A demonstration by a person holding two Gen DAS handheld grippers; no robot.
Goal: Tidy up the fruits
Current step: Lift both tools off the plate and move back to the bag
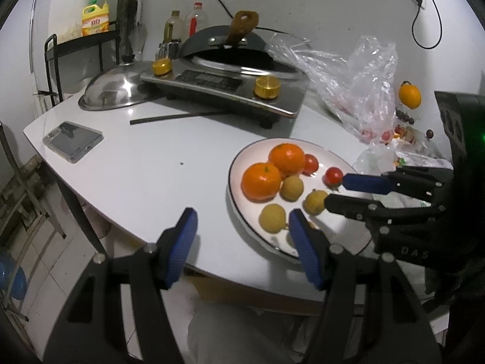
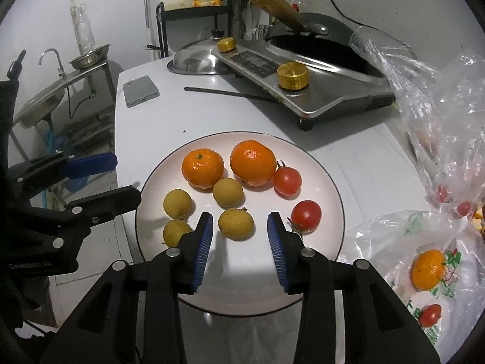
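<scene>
Right gripper [image 2: 239,227] hung over near half of plate [image 2: 327,182], jaws parted, nothing gripped; longan [image 2: 235,224] lay just ahead of gap, tomato [image 2: 306,214] off right fingertip. Bare plate beneath jaws. Plastic bags [image 2: 424,157] crowded right side. Cooker [image 2: 318,91] blocked far end. Left gripper [image 2: 121,182] flanked plate's left rim; open tabletop [image 2: 151,121] beyond.

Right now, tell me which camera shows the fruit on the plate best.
The right wrist view: it looks down on the plate, so both oranges, four small yellow-brown fruits and two cherry tomatoes show separately. The left wrist view sees them obliquely, with the right gripper partly covering some.
</scene>
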